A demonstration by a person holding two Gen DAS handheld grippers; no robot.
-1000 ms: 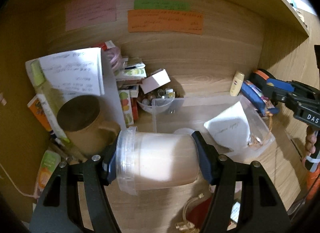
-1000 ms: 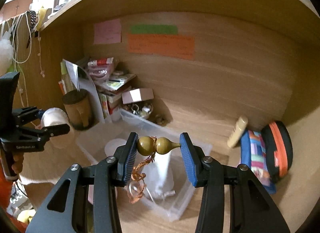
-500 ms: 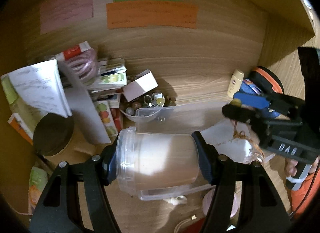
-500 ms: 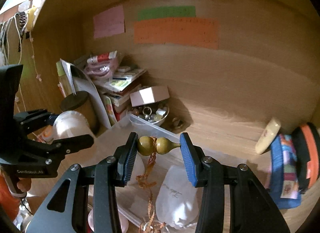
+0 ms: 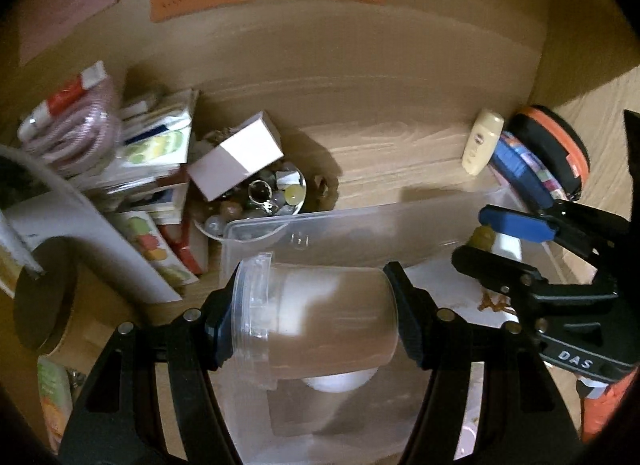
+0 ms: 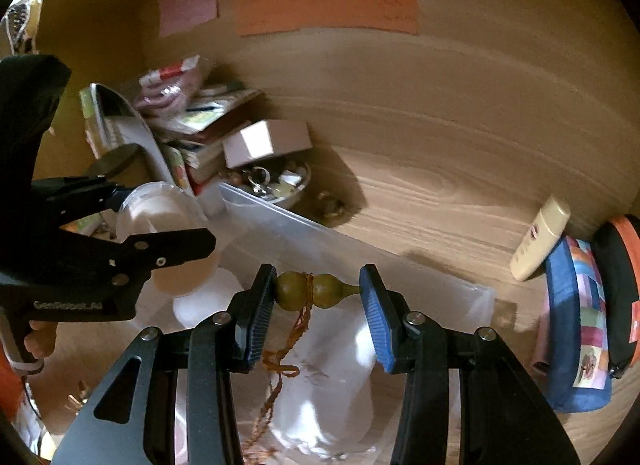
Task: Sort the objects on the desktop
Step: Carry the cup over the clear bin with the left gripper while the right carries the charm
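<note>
My left gripper (image 5: 310, 315) is shut on a clear plastic jar (image 5: 320, 325) lying sideways, held over the near left part of a clear plastic bin (image 5: 360, 221). My right gripper (image 6: 318, 297) is shut on a small olive gourd charm (image 6: 314, 291) with an orange cord (image 6: 294, 341) hanging down, held over the bin (image 6: 400, 261). A white pouch (image 6: 324, 397) lies in the bin below it. The left gripper with the jar (image 6: 156, 213) shows at the left of the right wrist view; the right gripper (image 5: 486, 241) shows at the right of the left wrist view.
A bowl of trinkets (image 5: 260, 201) under a small white box (image 5: 236, 157) stands behind the bin. Stacked books and packets (image 5: 156, 169) and a brown mug (image 5: 44, 301) are at the left. A cream bottle (image 5: 482, 141), blue pouch (image 6: 576, 325) and orange-rimmed case (image 5: 552, 149) are at the right.
Both grippers have moved forward and down over the bin, still holding the jar and the gourd charm. The bin and the back wall appear closer.
</note>
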